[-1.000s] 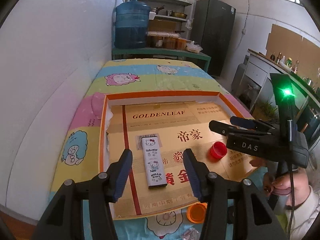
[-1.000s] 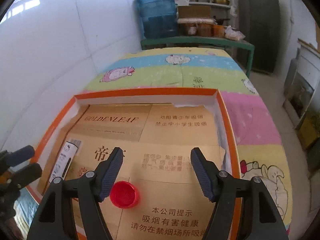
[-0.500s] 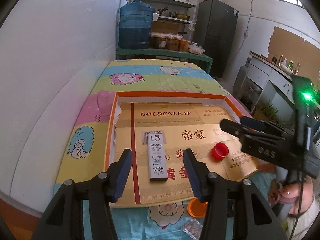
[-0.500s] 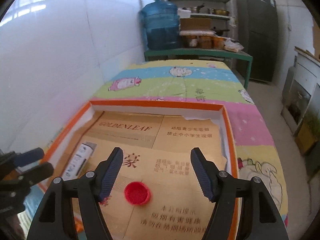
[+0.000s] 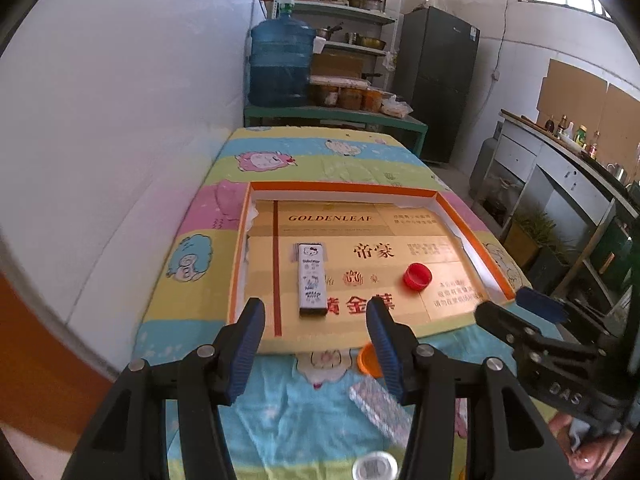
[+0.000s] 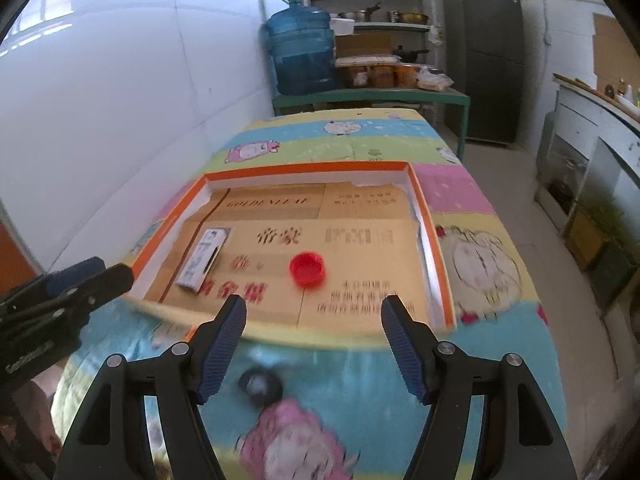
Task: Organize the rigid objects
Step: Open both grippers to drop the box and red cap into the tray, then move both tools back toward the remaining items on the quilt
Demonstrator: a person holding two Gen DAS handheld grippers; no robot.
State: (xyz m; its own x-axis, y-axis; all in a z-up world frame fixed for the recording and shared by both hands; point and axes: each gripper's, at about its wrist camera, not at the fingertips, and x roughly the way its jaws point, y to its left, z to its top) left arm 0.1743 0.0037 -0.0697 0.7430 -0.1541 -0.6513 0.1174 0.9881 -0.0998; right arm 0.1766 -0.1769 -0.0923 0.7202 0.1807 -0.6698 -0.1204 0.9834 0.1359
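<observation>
A shallow orange-rimmed box (image 5: 344, 190) lined with gold cardboard lies on the cartoon-print cloth. Inside it are a white Hello Kitty carton (image 5: 311, 278), lying flat, and a red bottle cap (image 5: 417, 276). My left gripper (image 5: 316, 312) hangs open and empty over the box's near edge. Its fingers also show at the left of the right wrist view (image 6: 92, 272). My right gripper (image 6: 313, 306) is open and empty too, short of the red cap (image 6: 307, 268). On the cloth outside the box lie an orange cap (image 5: 367, 360), a clear blister pack (image 5: 376, 400) and a dark round object (image 6: 260, 386).
A silvery round lid (image 5: 374, 468) sits at the cloth's near edge. A white wall (image 5: 120, 140) runs along the left side. A green table with a blue water jug (image 5: 280, 64) stands beyond the far end, and counters line the right.
Both grippers have drawn back and up from over the box, so the near cloth and its loose items now show. The red cap and carton have not moved.
</observation>
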